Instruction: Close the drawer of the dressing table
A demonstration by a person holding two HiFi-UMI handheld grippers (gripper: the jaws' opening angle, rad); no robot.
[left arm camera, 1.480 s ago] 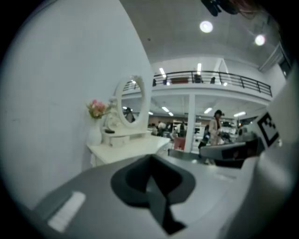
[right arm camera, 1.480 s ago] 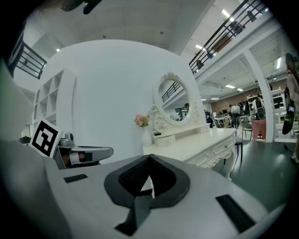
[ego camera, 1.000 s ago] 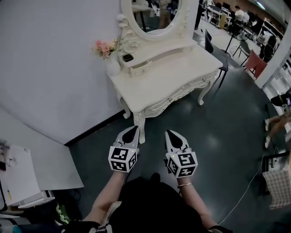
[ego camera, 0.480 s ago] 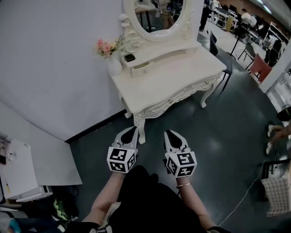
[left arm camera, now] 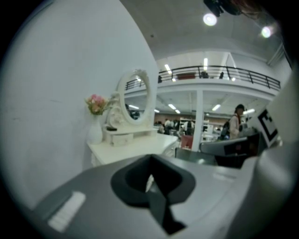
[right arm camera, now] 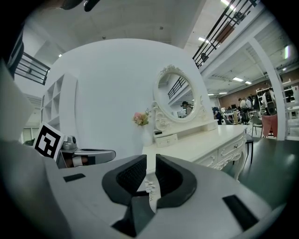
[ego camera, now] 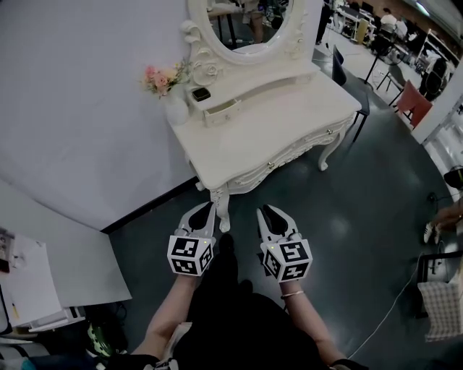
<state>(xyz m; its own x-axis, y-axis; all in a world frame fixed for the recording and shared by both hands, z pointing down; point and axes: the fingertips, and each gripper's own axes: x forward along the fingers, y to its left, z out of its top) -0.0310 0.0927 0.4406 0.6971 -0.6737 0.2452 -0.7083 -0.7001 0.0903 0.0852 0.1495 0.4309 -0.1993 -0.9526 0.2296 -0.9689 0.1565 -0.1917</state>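
Ahead, vase [ego camera: 176,108] flanks the ajar drawer [ego camera: 222,112]; left tongs [ego camera: 207,209] closed, right tongs [ego camera: 268,212] parting, empty.

Bright ceiling lamps [left arm camera: 210,19], fisheye edges (dark corners), slight blur

The head view's top edge cuts off the mirror [ego camera: 242,22], and the dark thing [ego camera: 200,93] near the back left corner of the desk [ego camera: 275,123] is too small to tell.

1. A plain white wall [ego camera: 72,108] runs along the left and meets a dark, glossy floor [ego camera: 347,209].
2. A white desk [ego camera: 275,123] with an oval mirror [ego camera: 246,22] stands against that wall, with a dark chair [ego camera: 354,87] beside it.
3. Farther off are a red chair [ego camera: 414,101], a white column [left arm camera: 199,121], a railed balcony [left arm camera: 219,73] and bright ceiling lights [left arm camera: 210,19].
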